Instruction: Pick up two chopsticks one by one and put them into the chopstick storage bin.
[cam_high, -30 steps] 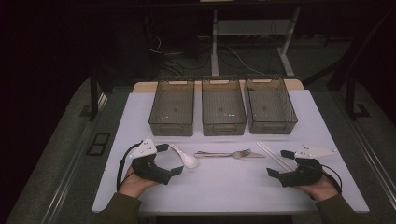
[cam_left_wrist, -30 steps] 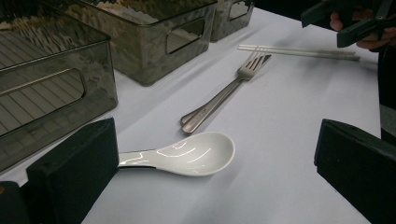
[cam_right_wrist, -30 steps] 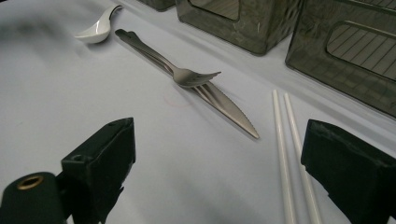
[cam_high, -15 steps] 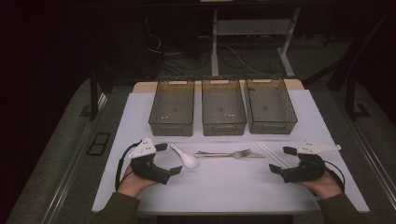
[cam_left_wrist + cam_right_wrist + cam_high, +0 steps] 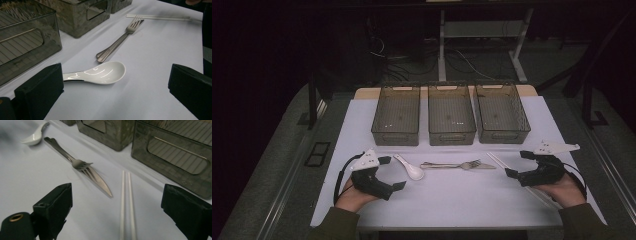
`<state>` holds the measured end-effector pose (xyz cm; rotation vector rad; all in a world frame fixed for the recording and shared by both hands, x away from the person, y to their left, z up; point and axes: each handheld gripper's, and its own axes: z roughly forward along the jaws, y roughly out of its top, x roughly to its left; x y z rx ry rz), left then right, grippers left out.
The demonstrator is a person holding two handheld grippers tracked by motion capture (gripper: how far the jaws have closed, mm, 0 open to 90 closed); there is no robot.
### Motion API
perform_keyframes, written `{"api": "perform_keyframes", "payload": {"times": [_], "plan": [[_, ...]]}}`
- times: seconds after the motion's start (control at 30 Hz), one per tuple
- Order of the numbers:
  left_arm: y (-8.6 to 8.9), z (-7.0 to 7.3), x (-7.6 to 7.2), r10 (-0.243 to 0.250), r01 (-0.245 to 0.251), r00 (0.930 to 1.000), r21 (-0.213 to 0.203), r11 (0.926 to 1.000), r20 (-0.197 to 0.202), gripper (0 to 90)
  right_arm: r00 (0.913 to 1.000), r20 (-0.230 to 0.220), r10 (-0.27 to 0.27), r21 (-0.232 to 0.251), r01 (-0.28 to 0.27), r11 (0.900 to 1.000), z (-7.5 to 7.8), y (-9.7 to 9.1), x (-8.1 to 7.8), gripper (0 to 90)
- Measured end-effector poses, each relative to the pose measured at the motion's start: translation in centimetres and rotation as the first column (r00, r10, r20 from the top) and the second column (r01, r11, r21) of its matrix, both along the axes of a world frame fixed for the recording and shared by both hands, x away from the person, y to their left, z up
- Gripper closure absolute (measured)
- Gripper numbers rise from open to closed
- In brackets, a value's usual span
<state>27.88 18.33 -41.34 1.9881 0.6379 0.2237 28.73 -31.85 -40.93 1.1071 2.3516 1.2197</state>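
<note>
A: where's the white spoon [image 5: 105, 72] at?
B: on the table, at 1 o'clock of the left gripper [image 5: 391, 172], jaws spread wide, holding nothing. Right gripper [image 5: 518, 164] is wide open and empty too, chopsticks [image 5: 127, 202] straight ahead at 12.

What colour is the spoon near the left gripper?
The spoon is glossy white, clearest in the left gripper view.

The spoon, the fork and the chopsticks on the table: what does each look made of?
Spoon: probably glazed ceramic or glossy melamine; white, thick-walled, with sharp highlights. Fork: metal, likely stainless steel; grey, brushed sheen. Chopsticks: a white pair, matte, plastic by the look, though painted wood cannot be ruled out.
</note>
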Motion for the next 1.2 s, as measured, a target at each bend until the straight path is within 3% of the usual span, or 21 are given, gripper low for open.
{"api": "perform_keyframes", "payload": {"times": [0.2, 0.5, 0.53, 0.73, 1.2], "plan": [[0.2, -0.1, 0.1, 0.005, -0.005, 1.0000, -0.004, 1.0000, -0.001, 0.0, 0.9992, -0.040, 0.006, -0.004, -0.006, 1.0000, 0.2, -0.9, 0.8, 10.0], [0.2, 0.0, 0.0, 0.011, -0.011, 0.9999, -0.009, 0.9999, 0.001, 0.0, 0.9981, -0.059, -0.019, -0.085, 0.013, 0.9963, 0.6, -1.9, 1.9, 10.4], [0.2, 0.0, 0.0, 0.011, -0.011, 0.9999, -0.008, 0.9999, 0.003, 0.0, 0.9979, -0.063, -0.015, -0.101, 0.009, 0.9948, 0.6, -2.1, 2.0, 16.3], [0.1, 0.0, 0.0, 0.011, -0.011, 0.9999, -0.001, 0.9999, 0.010, 0.0, 0.9952, -0.095, -0.020, -0.155, 0.005, 0.9879, 0.0, -2.6, 2.0, 19.3], [0.2, 0.0, -0.1, 0.011, -0.011, 0.9999, 0.003, 0.9999, 0.011, 0.0, 0.9815, -0.192, -0.005, -0.205, -0.035, 0.9781, -0.8, -3.0, 0.9, 49.3]]}}
